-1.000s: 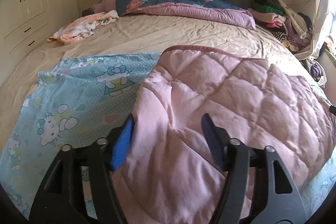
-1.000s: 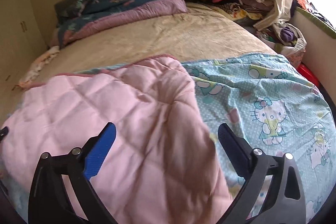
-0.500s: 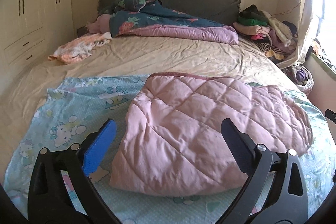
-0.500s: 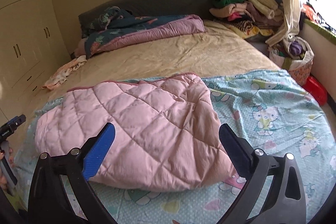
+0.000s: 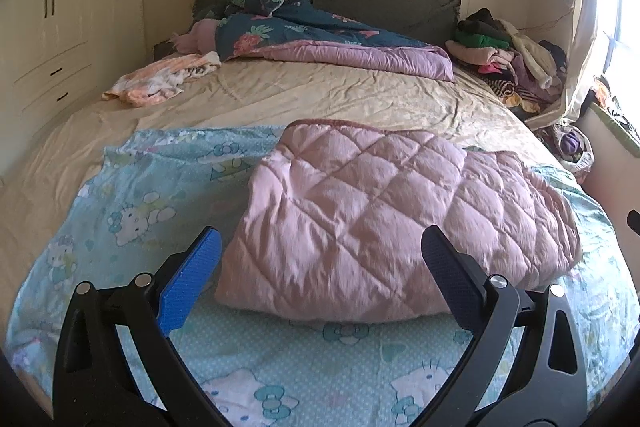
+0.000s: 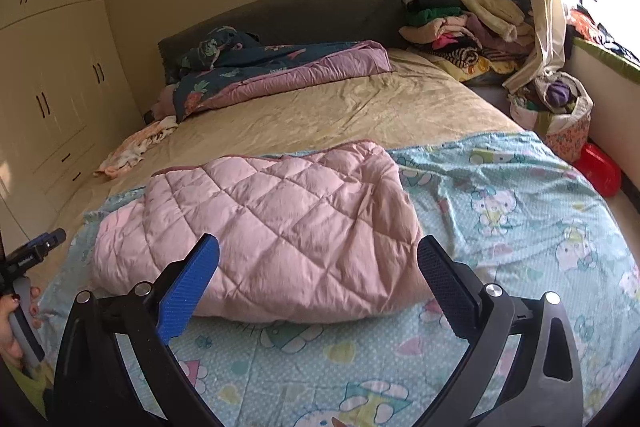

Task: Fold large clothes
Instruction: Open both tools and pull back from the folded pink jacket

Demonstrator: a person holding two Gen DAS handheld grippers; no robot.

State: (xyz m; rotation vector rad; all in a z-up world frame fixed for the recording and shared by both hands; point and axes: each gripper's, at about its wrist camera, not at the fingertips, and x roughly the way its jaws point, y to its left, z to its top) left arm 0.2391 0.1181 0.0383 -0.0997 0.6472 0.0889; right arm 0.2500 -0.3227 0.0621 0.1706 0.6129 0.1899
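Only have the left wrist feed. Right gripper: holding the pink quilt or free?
Observer: Free. The right gripper is open with nothing between its fingers; the pink quilt lies folded on the Hello Kitty sheet.
Operator: Anything beside the bed, window side?
Observer: A red object, low down next to a patterned basket.
Operator: Left hand in that view?
Observer: Yes, the left hand wraps a grey handle at the frame's left edge.
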